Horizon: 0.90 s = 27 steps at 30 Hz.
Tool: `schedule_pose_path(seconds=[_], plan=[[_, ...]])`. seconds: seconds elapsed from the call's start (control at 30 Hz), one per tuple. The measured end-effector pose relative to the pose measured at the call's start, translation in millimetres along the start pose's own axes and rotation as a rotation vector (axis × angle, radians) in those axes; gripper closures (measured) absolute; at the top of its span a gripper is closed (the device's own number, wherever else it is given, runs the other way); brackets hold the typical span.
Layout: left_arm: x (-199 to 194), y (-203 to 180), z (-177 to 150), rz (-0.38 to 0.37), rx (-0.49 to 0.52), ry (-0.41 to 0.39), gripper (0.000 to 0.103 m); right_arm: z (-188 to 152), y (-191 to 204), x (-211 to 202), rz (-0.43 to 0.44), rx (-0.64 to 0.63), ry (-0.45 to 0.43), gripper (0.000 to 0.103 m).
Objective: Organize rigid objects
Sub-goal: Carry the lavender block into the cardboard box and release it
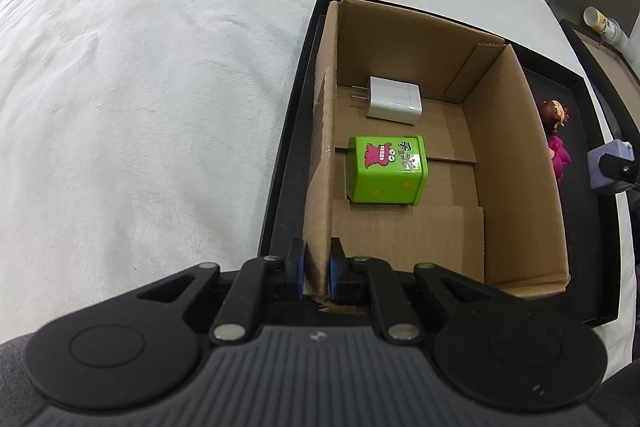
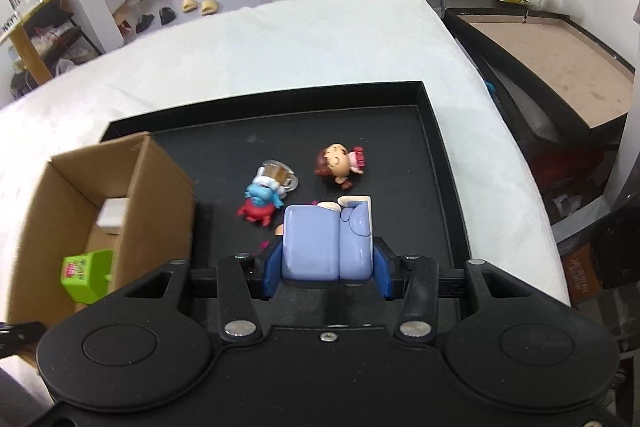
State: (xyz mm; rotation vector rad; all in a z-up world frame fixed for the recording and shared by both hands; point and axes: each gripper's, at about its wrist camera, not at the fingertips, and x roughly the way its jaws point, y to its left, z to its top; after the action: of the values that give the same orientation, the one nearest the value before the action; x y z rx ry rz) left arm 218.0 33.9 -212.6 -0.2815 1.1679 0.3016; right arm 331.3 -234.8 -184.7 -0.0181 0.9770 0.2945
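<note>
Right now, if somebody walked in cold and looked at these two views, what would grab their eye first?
Probably the lavender-blue toy clamped in the right gripper, held above the black tray. Next, the bright green cartoon box lying inside the cardboard box beside a white charger, with the left gripper pinching that box's near wall. Two small figurines lie loose on the tray floor.

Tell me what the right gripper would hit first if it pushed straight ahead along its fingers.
Probably the black tray floor. The right gripper is clamped on a lavender-blue toy, angled down at bare tray beside the blue-and-red figure. Depth is uncertain.
</note>
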Motion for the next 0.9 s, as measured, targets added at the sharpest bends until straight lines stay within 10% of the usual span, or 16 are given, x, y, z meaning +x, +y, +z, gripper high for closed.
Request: schedule_pose_path(seconds=[0.9], plan=[[0, 11, -1, -0.054, -0.026, 0.000, 0.092, 28, 45, -51, 0.103, -0.033, -0.092, 0.059]])
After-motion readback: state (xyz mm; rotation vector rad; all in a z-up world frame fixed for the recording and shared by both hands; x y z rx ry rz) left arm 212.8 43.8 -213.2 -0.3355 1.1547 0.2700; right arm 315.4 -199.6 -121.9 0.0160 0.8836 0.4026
